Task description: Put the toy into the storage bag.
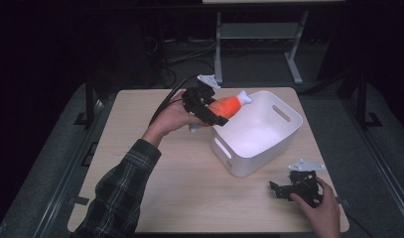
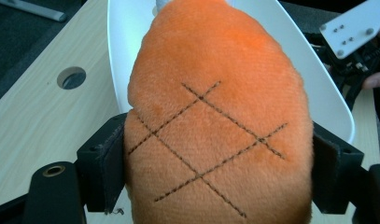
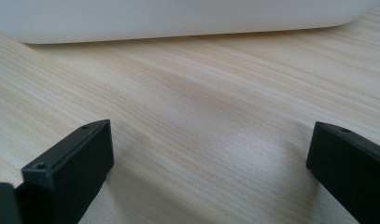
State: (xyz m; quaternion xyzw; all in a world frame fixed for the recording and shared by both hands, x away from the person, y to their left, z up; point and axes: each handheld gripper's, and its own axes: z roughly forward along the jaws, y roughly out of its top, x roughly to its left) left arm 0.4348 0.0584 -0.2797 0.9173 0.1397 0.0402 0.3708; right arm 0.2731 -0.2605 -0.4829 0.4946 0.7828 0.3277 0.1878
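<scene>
Left hand (image 1: pixel 170 117) reaches forward from a plaid sleeve (image 1: pixel 121 193), holding the left gripper (image 1: pixel 217 118) raised over the table (image 1: pixel 174 198), jaws pointing toward the white bin (image 1: pixel 284 133). Left gripper pinches an orange plush toy (image 1: pixel 228 106) across its wide body, one jaw pressed into each side; in the left gripper view the toy (image 2: pixel 215 116) bulges between the jaws, dark stitched crosshatch facing the camera. Toy's white tip (image 1: pixel 245 97) sticks out past the jaws, over the bin's near-left rim; the orange body sits at that rim, above the bin edge rather than inside. Bin (image 2: pixel 127 42) lies straight ahead of the left gripper, open top up, handle slots in its short walls. Right hand (image 1: pixel 322 210) rests low at the table's near right corner, right gripper (image 1: pixel 280 190) on or just above the wood, jaws spread wide with bare table (image 3: pixel 201 116) between them. Bin's wall (image 3: pixel 178 18) crosses ahead of the right gripper, well apart from its jaws. Round hole (image 2: pixel 71 77) in the table sits left of the left gripper.
</scene>
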